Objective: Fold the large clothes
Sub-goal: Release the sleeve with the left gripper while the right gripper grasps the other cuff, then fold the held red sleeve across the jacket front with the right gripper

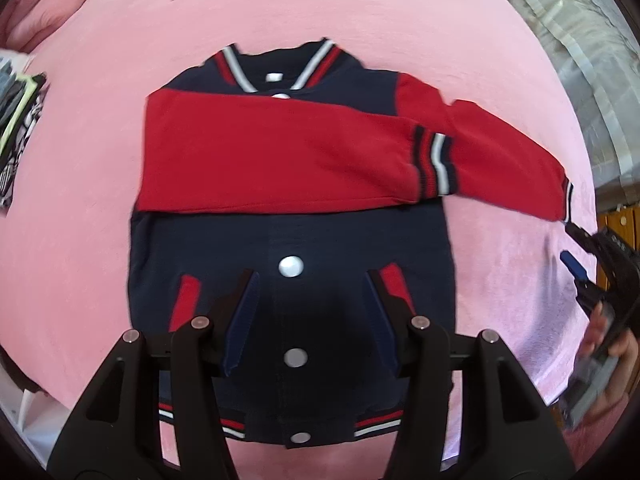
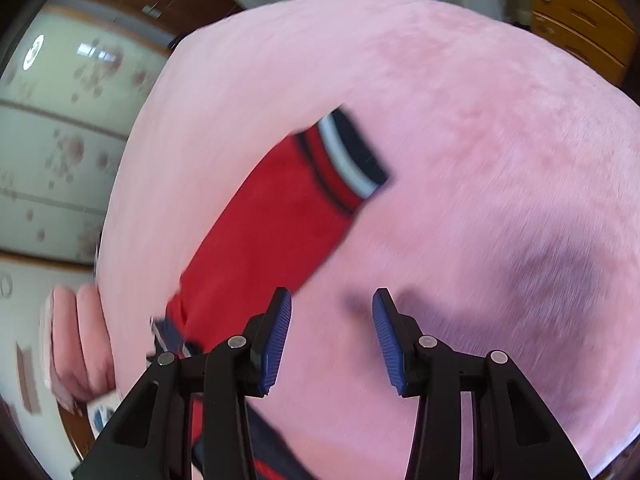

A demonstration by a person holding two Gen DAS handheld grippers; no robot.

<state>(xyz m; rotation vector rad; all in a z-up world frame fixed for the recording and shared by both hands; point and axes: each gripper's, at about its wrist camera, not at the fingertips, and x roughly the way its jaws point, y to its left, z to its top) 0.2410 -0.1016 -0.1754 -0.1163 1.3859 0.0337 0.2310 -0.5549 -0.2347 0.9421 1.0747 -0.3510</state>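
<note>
Big pink blanket (image 1: 360,20) fills the surface, spreading out ahead of both sets of jaws. On it lies the navy and red jacket (image 1: 288,240), front up, collar at the far end from the left gripper's jaws and the striped hem running beneath them. One red sleeve (image 1: 260,160) is folded flat across the chest, its striped cuff (image 1: 434,164) resting toward the right side of the body. The other red sleeve (image 2: 272,232) stretches out away from the jacket, lying just ahead and to the left of the right gripper's jaws, with its banded cuff (image 2: 352,156) flat on the blanket, farther out. Left gripper (image 1: 312,320) hovers over the lower front, jaws spread wide and gripping nothing, the silver snap buttons (image 1: 291,267) showing between them. Right gripper (image 2: 332,332) also has its jaws apart with blue pads (image 2: 384,328) bare, only pink blanket between them, the sleeve beside the left finger
</note>
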